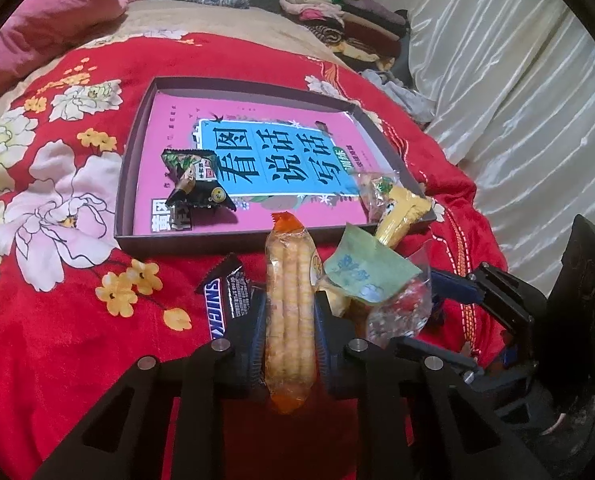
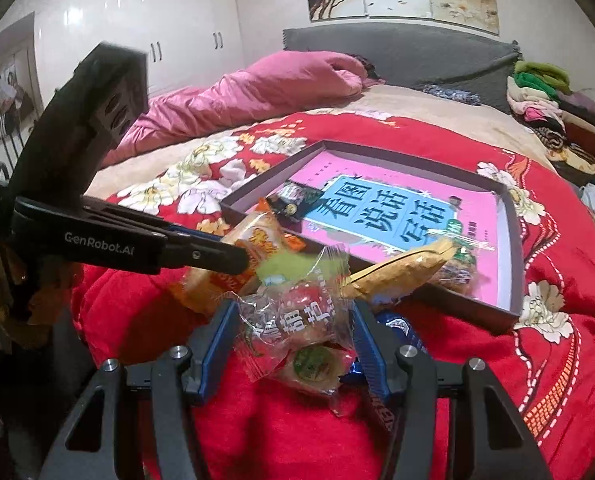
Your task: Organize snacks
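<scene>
Now left gripper (image 1: 288, 330) clamped brittle biscuit pack (image 1: 289, 320) mid-length; I judged right gripper (image 2: 293, 336) pinched crinkly clear candy bag (image 2: 297, 332).

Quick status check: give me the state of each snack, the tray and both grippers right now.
Left gripper: shut on the biscuit pack.
Biscuit pack: lengthwise between the pads.
Right gripper: shut on the clear candy bag.
Clear candy bag: gripped, crumpled.
Tray: lidless, on the red blanket.
Black packet: in the tray.
Yellow packet: overhanging the tray's rim.
Snickers bar: outside the tray.
</scene>
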`<state>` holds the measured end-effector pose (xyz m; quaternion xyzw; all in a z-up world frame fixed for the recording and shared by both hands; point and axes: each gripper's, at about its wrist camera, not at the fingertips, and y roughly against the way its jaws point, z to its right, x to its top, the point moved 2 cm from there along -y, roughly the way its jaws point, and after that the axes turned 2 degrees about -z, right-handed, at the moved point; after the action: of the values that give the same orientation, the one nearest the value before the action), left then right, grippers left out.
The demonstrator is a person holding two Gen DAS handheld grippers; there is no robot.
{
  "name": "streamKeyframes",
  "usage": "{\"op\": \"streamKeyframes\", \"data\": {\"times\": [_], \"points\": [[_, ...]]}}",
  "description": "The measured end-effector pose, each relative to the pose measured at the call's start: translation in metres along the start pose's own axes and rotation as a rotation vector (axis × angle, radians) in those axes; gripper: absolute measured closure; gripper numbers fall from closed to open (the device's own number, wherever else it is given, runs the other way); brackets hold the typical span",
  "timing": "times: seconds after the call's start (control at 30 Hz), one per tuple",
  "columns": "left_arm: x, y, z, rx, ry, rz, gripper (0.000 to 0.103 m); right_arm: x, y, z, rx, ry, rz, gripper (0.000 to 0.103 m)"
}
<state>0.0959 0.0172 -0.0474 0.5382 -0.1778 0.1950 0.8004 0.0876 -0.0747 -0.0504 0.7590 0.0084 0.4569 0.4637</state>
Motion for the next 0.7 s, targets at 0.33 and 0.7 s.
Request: {"op": "streamKeyframes", "data": {"times": [0.33, 0.7], "points": [[-0.001, -0.005, -0.003, 0.0, 0.009, -0.012, 0.08, 0.001, 0.011, 0.025, -0.039, -0.094, 0.041, 0.046], [0.006, 0.011, -0.003, -0.005, 0.018, 0.048, 0.08, 0.007, 0.031, 0.04, -0.066, -0.156, 0.143, 0.046]]}}
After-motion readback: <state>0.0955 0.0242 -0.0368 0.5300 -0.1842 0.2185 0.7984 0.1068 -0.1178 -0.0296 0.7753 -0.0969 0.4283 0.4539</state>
